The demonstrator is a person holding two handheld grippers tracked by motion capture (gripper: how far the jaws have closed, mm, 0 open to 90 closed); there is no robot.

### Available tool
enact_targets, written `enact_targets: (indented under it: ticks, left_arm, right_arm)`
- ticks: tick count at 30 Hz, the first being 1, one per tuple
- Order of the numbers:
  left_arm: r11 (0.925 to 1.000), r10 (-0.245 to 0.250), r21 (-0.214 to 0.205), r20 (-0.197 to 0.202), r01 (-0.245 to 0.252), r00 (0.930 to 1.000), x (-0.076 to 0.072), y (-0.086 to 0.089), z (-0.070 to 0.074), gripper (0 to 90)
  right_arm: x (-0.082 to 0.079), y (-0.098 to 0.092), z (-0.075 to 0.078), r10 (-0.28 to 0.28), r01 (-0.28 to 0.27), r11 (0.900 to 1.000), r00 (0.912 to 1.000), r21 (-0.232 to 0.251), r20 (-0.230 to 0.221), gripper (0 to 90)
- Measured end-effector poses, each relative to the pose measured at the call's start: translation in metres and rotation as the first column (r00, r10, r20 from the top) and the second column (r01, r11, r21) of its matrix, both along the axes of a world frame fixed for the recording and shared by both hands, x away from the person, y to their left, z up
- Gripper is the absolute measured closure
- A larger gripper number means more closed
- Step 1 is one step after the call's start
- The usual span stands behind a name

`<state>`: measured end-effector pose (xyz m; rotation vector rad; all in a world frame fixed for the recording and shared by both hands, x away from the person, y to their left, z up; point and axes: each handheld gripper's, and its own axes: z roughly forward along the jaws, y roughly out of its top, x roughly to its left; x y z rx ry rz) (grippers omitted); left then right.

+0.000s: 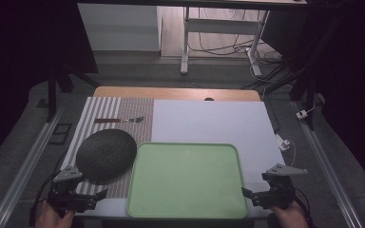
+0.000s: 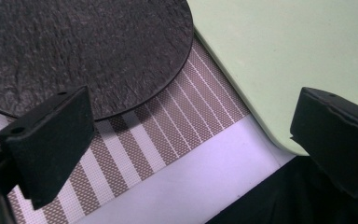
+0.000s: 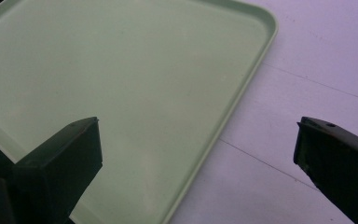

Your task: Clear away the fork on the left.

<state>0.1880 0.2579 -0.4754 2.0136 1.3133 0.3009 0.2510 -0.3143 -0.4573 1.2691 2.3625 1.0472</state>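
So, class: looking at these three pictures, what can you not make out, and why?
- Small utensil on the striped mat, high view: too small and dim to identify.
- Dark round plate, left gripper view: cut off by the top and left edges.
- Green tray, right gripper view: near corner hidden behind a jaw.

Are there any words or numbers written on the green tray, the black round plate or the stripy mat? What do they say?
None: no word, number or sign can be read here.
Green tray: plain, no print.
Black round plate: rough dark surface, no marks.
Stripy mat: brown and white stripes, no letters.
Small utensil at the far end of the mat: too small and dim to show any lettering.
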Motion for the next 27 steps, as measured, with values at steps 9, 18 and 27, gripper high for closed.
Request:
enact_targets:
  ticks: [9, 18, 27]
  left_arm:
    - [1.0, -0.004, -0.002, 0.002, 0.004, 1.0, 0.008, 0.004, 0.0, 1.2]
    - [1.0, -0.006, 0.006, 0.016, 0.006, 0.9999, 0.02, 0.007, -0.001, 0.6]
    - [1.0, -0.005, 0.001, -0.003, 0.005, 1.0, 0.037, 0.006, -0.004, 0.0]
  right_arm:
    - [0.001, 0.0, 0.0, 0.0, 0.0, 1.0, 1.0, 0.0, -0.003, 1.1]
    - [0.001, 0.0, 0.0, 0.001, -0.001, 1.0, 1.0, 0.0, -0.007, 1.1]
    - [0.001, 0.0, 0.0, 0.001, -0.001, 1.0, 0.9999, -0.001, -0.012, 1.1]
